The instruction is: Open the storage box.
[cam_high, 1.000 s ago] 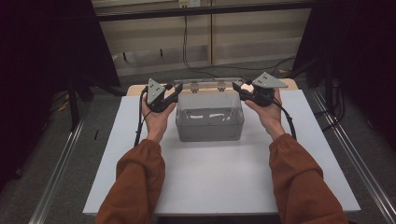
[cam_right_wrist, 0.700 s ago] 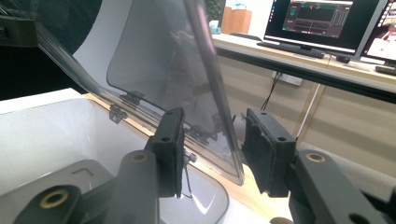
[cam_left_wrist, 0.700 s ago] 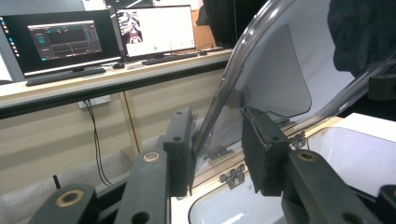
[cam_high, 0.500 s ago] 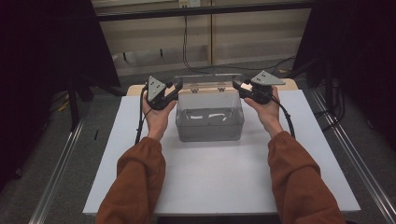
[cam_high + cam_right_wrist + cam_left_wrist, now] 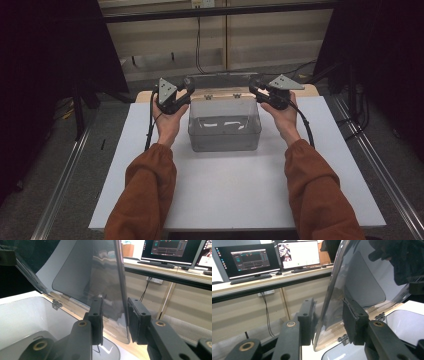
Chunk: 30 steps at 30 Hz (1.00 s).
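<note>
My 2 grippers, left (image 5: 328, 322) and right (image 5: 115, 320), each straddle a side edge of the lid (image 5: 225, 80), raised over the box (image 5: 225, 131) near the tabletop's (image 5: 235, 190) far edge, jaws narrow, not clamped.

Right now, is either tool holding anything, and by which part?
Both straddle the clear box's raised lid: left tool at one side edge, right tool at the other. Gaps show beside the pads, so neither clamps it yet.
</note>
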Tool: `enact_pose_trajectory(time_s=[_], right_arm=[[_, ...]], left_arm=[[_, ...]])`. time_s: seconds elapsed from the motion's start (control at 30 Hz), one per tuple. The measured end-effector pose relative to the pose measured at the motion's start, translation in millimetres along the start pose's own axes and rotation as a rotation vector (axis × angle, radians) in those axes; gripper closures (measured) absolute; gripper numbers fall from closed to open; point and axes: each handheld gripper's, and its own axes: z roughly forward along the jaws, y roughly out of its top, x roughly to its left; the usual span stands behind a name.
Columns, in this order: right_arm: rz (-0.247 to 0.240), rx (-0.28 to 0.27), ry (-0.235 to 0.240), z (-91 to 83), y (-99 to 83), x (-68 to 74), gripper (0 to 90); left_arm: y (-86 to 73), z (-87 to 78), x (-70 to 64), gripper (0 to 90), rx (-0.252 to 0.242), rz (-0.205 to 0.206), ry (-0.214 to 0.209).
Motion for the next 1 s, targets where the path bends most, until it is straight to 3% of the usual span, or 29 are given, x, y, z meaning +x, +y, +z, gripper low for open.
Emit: enact_pose_trajectory(time_s=[0.07,0.17,0.27,0.33,0.77,0.83,0.9,1.0], right_arm=[[0.001,-0.001,0.000,0.3,0.5,-0.9,66.8],[-0.007,0.001,-0.004,1.2,1.5,-1.0,67.1],[-0.006,0.008,-0.007,1.7,2.4,-1.5,67.5],[-0.006,0.003,-0.007,2.3,2.2,-1.8,67.7],[-0.025,0.012,-0.016,4.3,5.2,-4.8,70.6],[-0.023,0.015,-0.017,4.5,5.2,-5.0,70.9],[-0.022,0.015,-0.017,4.6,5.2,-5.2,71.0],[-0.026,0.022,-0.015,5.6,5.6,-6.3,71.0]], left_arm=[[-1.9,1.0,2.0,60.7,0.010,-0.001,0.006],[-4.4,3.2,3.1,60.5,0.002,-0.043,0.000],[-4.9,5.5,3.8,60.4,0.014,-0.019,0.011],[-6.4,7.9,4.3,60.6,0.011,-0.034,0.013],[-13.0,21.4,9.1,61.9,0.052,-0.016,-0.014],[-15.3,23.1,9.8,62.0,0.055,-0.030,-0.016],[-17.9,24.7,9.1,62.7,0.055,-0.086,-0.034],[-20.7,26.9,7.3,63.3,0.082,-0.054,-0.021]])
